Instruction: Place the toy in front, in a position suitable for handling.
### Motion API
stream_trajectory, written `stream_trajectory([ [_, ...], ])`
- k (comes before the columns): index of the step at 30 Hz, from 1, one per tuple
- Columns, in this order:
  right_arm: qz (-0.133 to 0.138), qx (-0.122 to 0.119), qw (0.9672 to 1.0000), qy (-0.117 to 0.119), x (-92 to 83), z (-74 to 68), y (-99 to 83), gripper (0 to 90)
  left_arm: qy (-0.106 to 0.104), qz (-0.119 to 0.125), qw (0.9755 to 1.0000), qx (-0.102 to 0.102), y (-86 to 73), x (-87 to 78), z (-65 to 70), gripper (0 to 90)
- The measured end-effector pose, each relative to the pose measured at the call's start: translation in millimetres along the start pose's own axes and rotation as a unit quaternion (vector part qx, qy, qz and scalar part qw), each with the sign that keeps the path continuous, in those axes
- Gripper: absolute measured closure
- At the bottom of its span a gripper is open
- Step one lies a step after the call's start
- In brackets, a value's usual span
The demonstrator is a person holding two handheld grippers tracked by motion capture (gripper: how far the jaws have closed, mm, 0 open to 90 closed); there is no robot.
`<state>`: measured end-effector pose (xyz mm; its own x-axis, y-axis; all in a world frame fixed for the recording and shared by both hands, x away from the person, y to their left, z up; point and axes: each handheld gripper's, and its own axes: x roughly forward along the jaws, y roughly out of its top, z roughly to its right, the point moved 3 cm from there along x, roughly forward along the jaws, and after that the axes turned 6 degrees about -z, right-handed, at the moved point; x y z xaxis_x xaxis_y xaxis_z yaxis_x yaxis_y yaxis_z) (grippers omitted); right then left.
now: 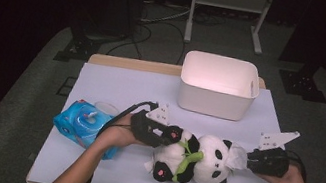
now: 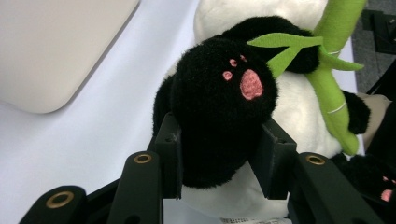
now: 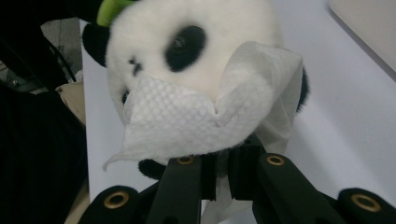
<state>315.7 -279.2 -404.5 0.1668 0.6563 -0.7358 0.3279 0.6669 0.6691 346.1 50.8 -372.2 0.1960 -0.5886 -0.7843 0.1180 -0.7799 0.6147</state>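
A plush panda lies on its back near the front middle of a tabletop covered in pale lilac. Its head points right and its black feet point left, and it hugs a green bamboo stalk across its white belly.

The person's left gripper comes in from the left and pinches one black foot of the panda, the foot with a pink paw print; both pads press into the fur on either side. The right gripper comes in from the right with its jaws pressed together on a white wipe. The wipe lies against the panda's face, draped over the cheek just below one black eye patch.

To the left of the panda, near the person's left forearm, sits a blue pack of wipes with its lid open. At the far side of the tabletop, behind the panda, stands a white bin with an open top.
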Motion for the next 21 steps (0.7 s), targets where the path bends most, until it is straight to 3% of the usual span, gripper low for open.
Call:
stream_trajectory([
  [10, -0.01, -0.065, 0.9979, 0.0, 11.4, -19.7, 46.0, 82.9, 0.013, -0.003, 0.9998, -0.013, 2.0, 3.9, -7.9, 55.9],
  [14, -0.015, -0.066, 0.9977, -0.004, 12.4, -16.0, 49.5, 82.8, 0.016, 0.006, 0.9996, -0.022, 1.1, -1.6, -9.8, 52.7],
  [21, -0.008, -0.042, 0.9991, 0.002, 12.9, -2.4, 46.6, 82.8, 0.03, 0.007, 0.9992, -0.027, 0.0, -12.3, -11.5, 48.4],
])
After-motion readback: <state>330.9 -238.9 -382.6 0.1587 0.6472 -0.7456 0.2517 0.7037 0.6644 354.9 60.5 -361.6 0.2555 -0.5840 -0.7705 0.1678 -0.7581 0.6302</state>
